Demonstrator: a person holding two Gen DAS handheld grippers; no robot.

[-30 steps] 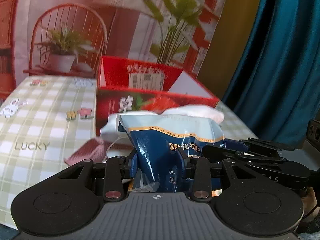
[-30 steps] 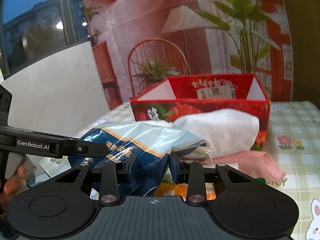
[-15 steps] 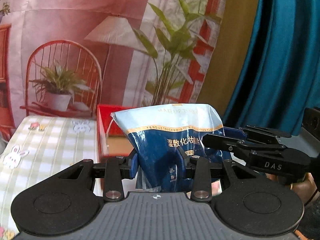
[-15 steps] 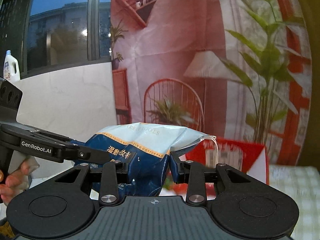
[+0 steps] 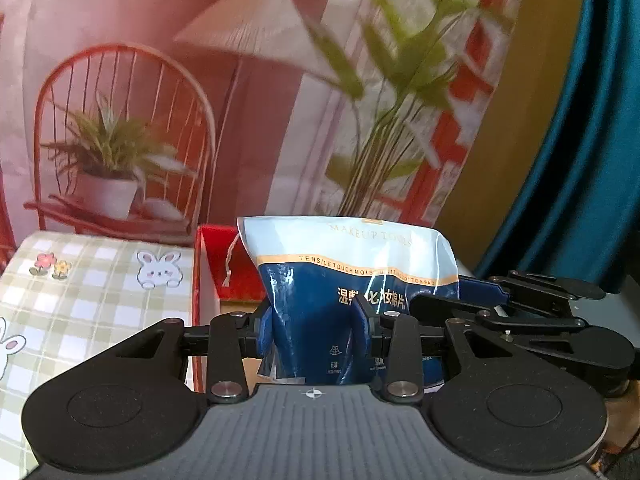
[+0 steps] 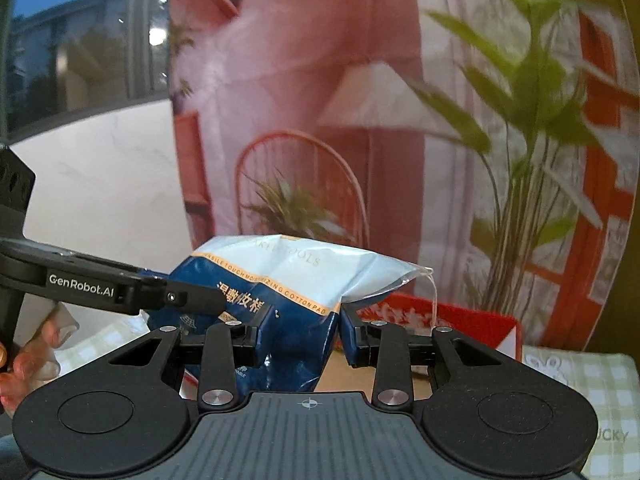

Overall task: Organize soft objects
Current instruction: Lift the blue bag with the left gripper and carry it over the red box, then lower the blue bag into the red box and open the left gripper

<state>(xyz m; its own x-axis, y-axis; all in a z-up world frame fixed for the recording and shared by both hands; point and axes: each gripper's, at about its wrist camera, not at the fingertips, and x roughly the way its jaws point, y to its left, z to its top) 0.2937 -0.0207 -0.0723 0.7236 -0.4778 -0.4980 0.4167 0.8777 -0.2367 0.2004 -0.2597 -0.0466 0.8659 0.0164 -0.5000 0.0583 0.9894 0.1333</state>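
Note:
A blue-and-white bag of cotton pads point(image 5: 352, 272) hangs in the air, pinched from both sides. My left gripper point(image 5: 314, 322) is shut on its lower left part, and my right gripper point(image 5: 460, 296) clamps its right side. In the right wrist view the same bag point(image 6: 288, 280) sits crumpled between the pads of my right gripper point(image 6: 306, 324), with my left gripper point(image 6: 200, 300) reaching in from the left onto it. The bag is above the near edge of an open red box point(image 5: 224, 256), which also shows behind the bag as the red box point(image 6: 460, 320). A white drawstring point(image 5: 230, 264) dangles from the bag.
The checked tablecloth point(image 5: 80, 280) with rabbit and flower prints covers the table left of the box. A printed backdrop of a chair, lamp and plant point(image 5: 240, 100) stands close behind. A teal curtain point(image 5: 580, 160) hangs at the right. A person's hand point(image 6: 36, 344) grips the left tool.
Both grippers have risen and moved toward the red box with the bag held between them. The white and pink cloths in front of the box have dropped out of view.

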